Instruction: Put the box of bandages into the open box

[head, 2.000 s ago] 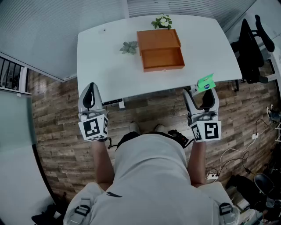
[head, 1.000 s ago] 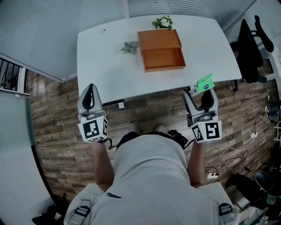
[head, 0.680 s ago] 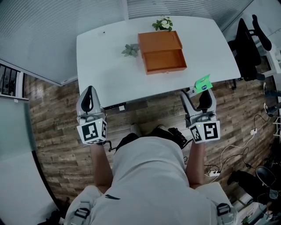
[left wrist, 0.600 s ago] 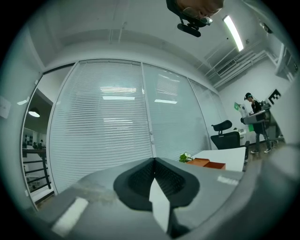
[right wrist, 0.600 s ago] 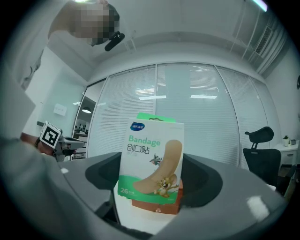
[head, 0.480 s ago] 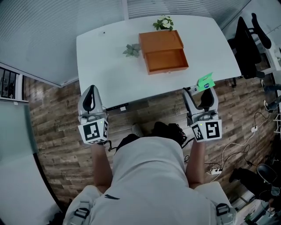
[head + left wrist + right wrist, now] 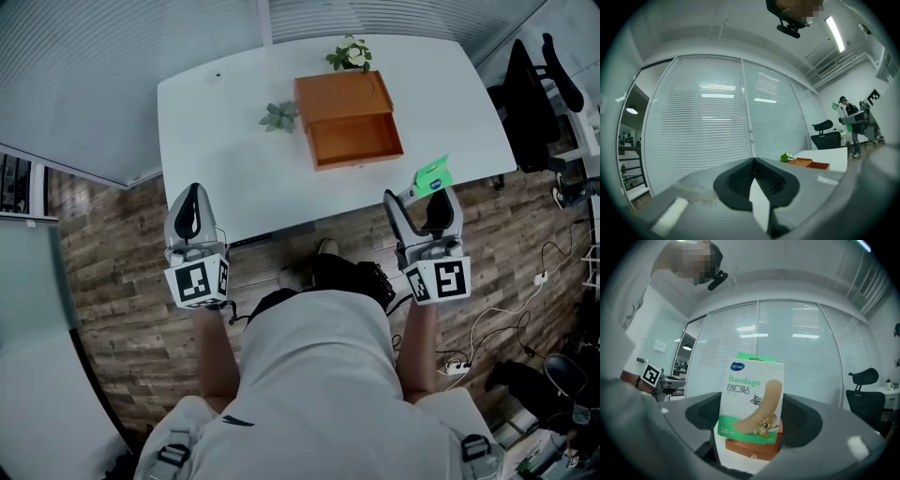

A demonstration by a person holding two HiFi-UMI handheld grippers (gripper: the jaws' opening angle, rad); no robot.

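I am gripping the bandages [image 7: 751,401] in my right gripper's [image 7: 421,195] jaws, my left gripper's [image 7: 192,193] jaws closed empty, the box [image 7: 354,139] waiting well ahead, unfilled.

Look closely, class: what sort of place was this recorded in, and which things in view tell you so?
Most likely an office or meeting room: a white desk-style table, a black swivel office chair beside it, and glass partition walls covered with slatted blinds.
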